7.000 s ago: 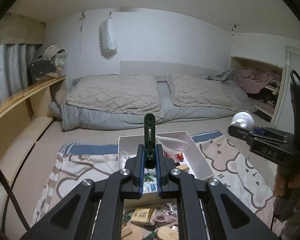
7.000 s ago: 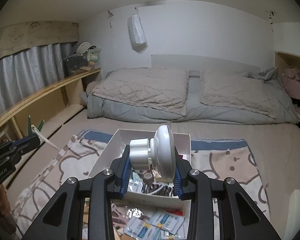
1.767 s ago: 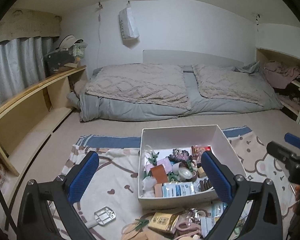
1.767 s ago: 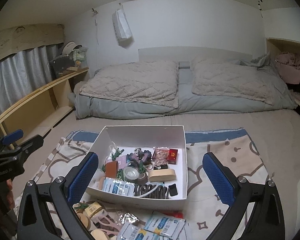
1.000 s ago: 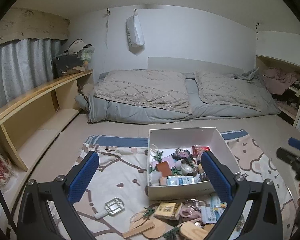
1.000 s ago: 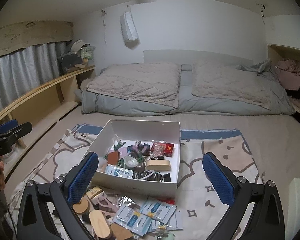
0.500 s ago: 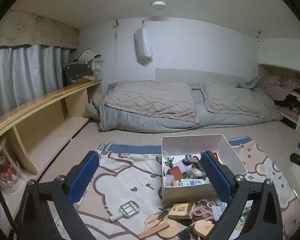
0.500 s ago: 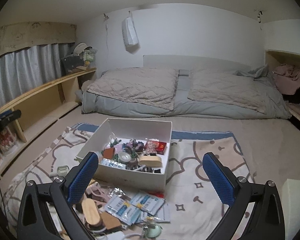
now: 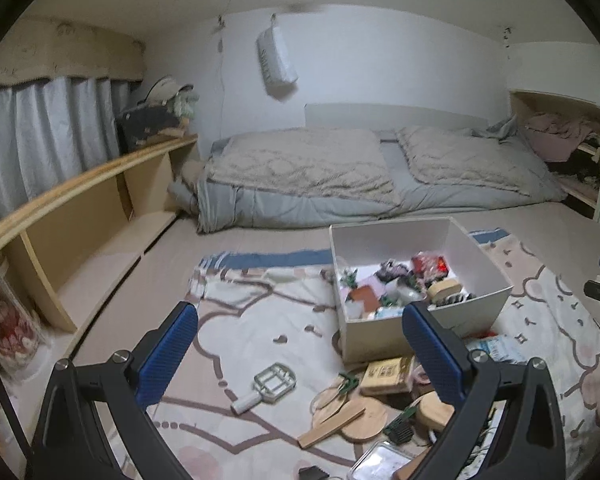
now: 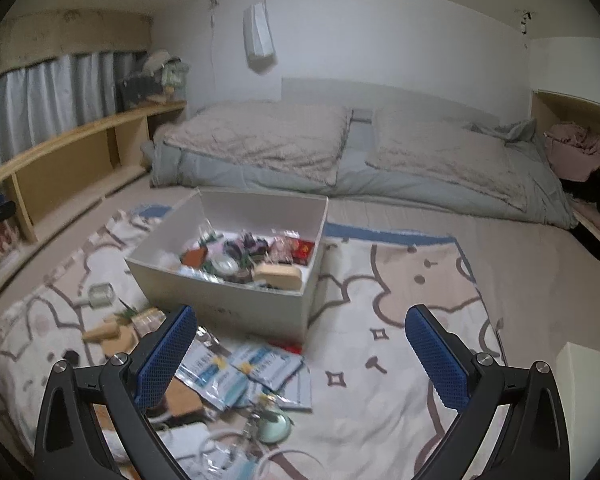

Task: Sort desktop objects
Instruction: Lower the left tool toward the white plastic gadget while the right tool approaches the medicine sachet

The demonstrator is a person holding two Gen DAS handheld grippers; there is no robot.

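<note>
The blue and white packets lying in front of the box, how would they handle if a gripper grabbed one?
The packets look flat and thin, so probably light and floppy. They overlap, so a neighbour may drag along. Their glossy wrap may be slippery.

bed (image 9: 380, 176) | curtain (image 9: 40, 128) | wooden shelf (image 9: 80, 200) | hanging white bag (image 9: 276, 62)

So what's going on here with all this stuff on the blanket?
A person is sorting small items into a white box on a patterned blanket. Right now the left gripper and right gripper are both open and hold nothing. The box is partly filled; packets, wooden pieces and other bits lie loose in front of it.
</note>
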